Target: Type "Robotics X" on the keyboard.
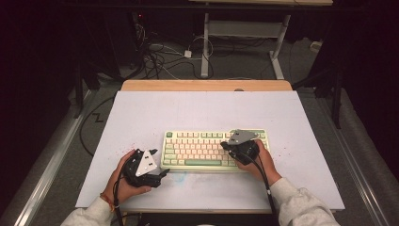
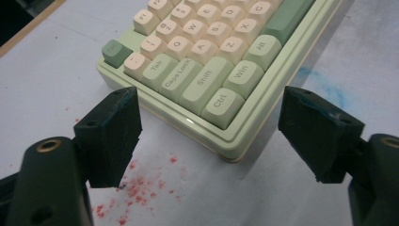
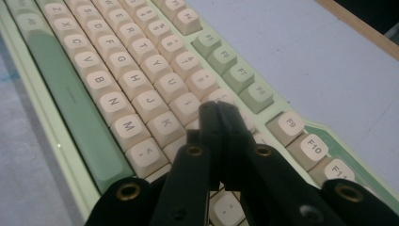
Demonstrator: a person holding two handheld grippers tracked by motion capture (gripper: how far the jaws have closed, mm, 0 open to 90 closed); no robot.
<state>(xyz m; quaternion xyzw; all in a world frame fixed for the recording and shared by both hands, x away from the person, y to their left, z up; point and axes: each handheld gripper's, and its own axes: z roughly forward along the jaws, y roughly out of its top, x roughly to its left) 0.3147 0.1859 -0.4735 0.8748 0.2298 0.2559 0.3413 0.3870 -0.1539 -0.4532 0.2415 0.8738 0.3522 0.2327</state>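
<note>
A pale green keyboard [image 1: 202, 149] with cream and green keys lies on the white table top [image 1: 197, 113]. My left gripper [image 1: 162, 175] rests on the table just off the keyboard's front left corner [image 2: 226, 150], jaws wide open, nothing between them; the Ctrl key [image 2: 220, 101] lies straight ahead. My right gripper [image 1: 225, 146] hovers over the right half of the keyboard [image 3: 141, 89], jaws pressed together with nothing in them, their tip [image 3: 217, 109] above the keys near O and L. Whether the tip touches a key I cannot tell.
Red specks [image 2: 136, 188] and a blue smear [image 2: 324, 89] stain the table near the keyboard. A wooden strip [image 1: 207, 85] edges the table's far side. Beyond it are cables on the floor [image 1: 160, 56] and another desk's legs [image 1: 205, 42].
</note>
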